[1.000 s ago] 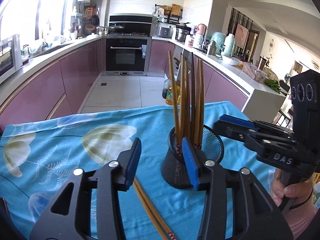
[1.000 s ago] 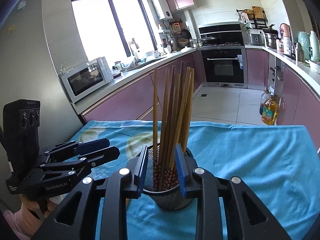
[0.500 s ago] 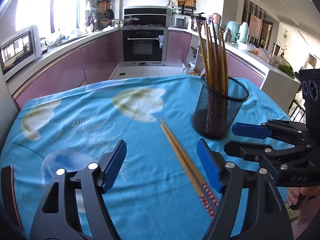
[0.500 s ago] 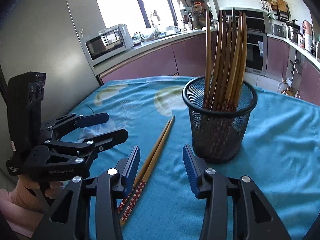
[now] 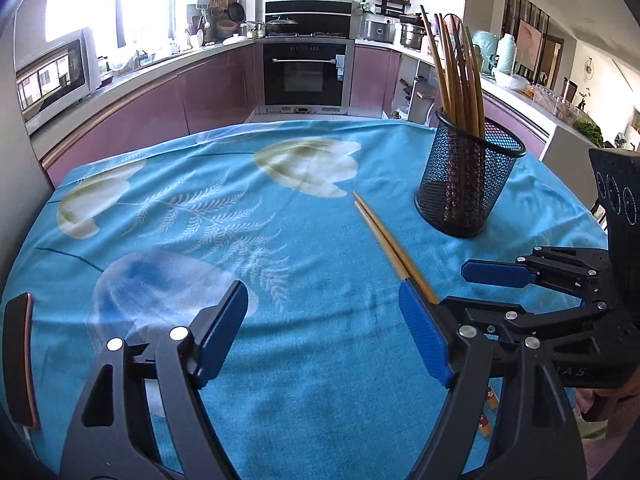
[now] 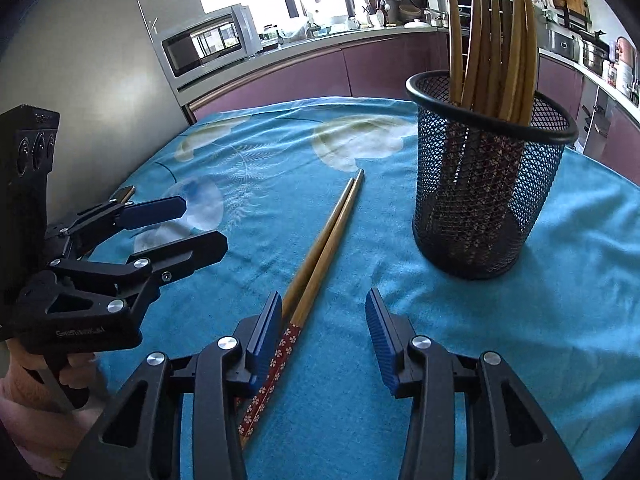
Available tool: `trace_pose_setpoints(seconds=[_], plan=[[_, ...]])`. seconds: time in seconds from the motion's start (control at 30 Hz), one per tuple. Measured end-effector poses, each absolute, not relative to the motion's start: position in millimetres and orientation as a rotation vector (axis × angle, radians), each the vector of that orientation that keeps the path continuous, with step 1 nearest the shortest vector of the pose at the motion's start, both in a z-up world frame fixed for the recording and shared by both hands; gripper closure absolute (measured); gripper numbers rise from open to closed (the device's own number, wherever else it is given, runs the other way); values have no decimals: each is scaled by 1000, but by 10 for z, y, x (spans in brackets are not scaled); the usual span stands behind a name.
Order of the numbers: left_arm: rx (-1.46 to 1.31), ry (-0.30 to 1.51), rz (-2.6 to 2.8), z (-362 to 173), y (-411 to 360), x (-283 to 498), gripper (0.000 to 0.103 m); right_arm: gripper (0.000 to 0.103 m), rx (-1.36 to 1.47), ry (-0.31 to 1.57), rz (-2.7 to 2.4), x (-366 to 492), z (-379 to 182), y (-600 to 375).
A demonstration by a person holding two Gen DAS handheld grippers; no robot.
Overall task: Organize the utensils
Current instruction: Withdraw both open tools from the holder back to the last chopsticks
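A black mesh cup (image 5: 468, 184) (image 6: 486, 200) stands upright on the blue cloth and holds several wooden chopsticks (image 6: 490, 40). A loose pair of chopsticks (image 6: 324, 252) (image 5: 386, 242) with red patterned handles lies flat on the cloth left of the cup. My left gripper (image 5: 324, 328) is open and empty above the cloth, near the pair's handle end. My right gripper (image 6: 324, 332) is open and empty, its left finger over the pair's handle end. Each gripper shows in the other's view, the left (image 6: 176, 228) and the right (image 5: 496, 280).
The table (image 5: 160, 216) is covered by a blue floral cloth. A phone-like dark slab (image 5: 20, 364) lies at its left edge. Kitchen counters, an oven (image 5: 308, 76) and a microwave (image 6: 208, 44) stand beyond the table.
Both grippers have pulled back and away from the mesh cup and opened wider. The loose chopstick pair now lies in front of them.
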State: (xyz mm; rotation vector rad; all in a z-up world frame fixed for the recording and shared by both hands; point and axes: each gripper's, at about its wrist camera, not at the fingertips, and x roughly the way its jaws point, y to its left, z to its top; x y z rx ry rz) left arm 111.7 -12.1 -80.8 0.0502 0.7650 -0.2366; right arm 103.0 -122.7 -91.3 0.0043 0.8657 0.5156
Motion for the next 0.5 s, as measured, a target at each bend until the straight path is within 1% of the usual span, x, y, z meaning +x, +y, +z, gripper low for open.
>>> trace_pose_setpoints(seconds=[0.23,0.33,0.5], plan=[[40,785,-244,-851,-118,1131,26,63,-35,871,488,1010,-963,-1161],[40,793,-252,-872,-139,1144,26,66,-36,870,477,1004,-964,-1178],[47,798,-271,-887,-192,1145,26,77,8,879,467,1017,-968,-1281]])
